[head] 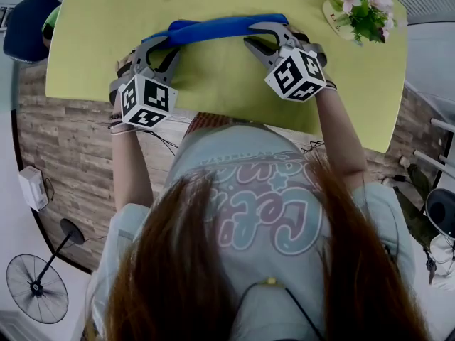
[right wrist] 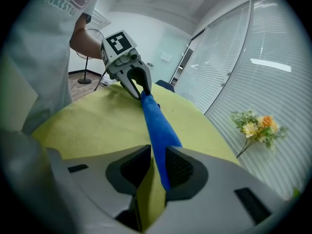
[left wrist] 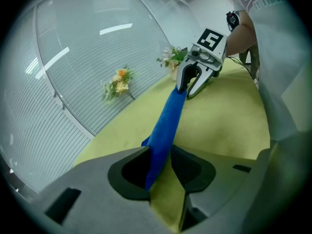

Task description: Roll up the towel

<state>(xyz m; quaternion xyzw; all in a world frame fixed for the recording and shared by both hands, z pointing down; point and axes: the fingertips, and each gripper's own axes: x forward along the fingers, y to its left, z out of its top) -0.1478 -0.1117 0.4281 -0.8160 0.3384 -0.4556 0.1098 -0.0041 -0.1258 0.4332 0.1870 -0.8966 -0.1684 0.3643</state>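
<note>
A blue towel hangs stretched as a narrow band just above the yellow-green table, one end in each gripper. My left gripper is shut on the towel's left end. In the left gripper view the cloth fills the gap at my left gripper and runs off to the right gripper. My right gripper is shut on the other end. In the right gripper view the towel passes between the tips of my right gripper toward the left gripper.
A pot of flowers stands at the table's far right corner. A blue chair is beyond the left end, and a floor fan stands at lower left. A glass wall with blinds runs behind the table.
</note>
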